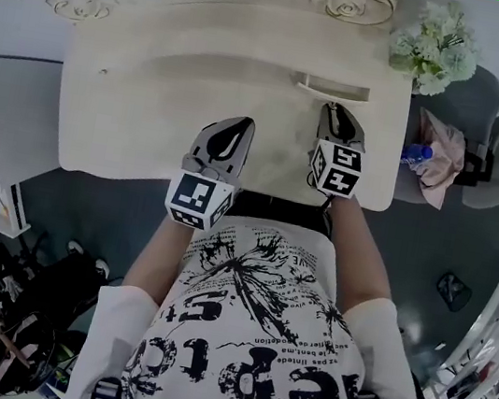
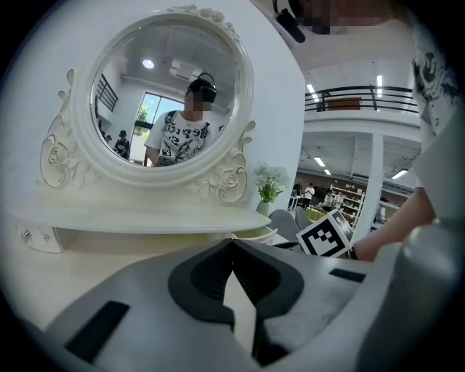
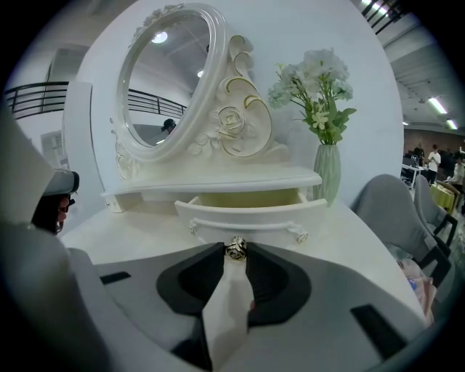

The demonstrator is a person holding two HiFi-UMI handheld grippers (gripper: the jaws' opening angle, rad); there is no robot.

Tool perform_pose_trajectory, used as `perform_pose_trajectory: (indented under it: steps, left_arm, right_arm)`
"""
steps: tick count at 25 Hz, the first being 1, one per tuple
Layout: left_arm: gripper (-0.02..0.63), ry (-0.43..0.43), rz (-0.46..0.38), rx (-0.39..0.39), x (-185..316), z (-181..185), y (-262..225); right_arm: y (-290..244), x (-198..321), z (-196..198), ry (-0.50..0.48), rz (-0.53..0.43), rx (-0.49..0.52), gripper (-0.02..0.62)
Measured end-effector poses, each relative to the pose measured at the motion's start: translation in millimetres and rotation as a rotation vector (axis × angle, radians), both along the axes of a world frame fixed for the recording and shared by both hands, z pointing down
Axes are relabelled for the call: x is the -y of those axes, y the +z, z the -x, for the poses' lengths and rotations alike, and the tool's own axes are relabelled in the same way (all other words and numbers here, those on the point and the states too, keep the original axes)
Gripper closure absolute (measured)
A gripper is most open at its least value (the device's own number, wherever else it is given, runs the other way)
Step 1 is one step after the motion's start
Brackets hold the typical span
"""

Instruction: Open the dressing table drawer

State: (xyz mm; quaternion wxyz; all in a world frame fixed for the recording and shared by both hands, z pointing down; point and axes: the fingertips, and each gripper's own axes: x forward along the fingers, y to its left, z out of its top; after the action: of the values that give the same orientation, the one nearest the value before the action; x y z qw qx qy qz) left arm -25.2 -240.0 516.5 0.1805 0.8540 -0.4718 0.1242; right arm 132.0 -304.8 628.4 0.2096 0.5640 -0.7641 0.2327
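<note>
Drawer [image 3: 251,211] drawn partly out, knob [image 3: 236,248] pinched in right gripper [image 1: 338,112] tips for the pull; left gripper [image 2: 232,243] closed on nothing, parked above tabletop [image 1: 131,117], clear of drawer's path.

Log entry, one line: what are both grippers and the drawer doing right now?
right gripper: shut on knob | drawer: partly open | left gripper: shut, empty, above table
</note>
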Motion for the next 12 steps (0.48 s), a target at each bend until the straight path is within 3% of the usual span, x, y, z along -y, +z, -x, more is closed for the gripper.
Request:
perform_pose_trajectory:
  steps: [12]
  left_arm:
    - [0.588, 0.023, -0.031, 0.009, -15.6, -0.6, -9.2]
  right_arm:
    - [0.2, -25.3, -1.6, -0.008, -0.008, -0.017, 0.489]
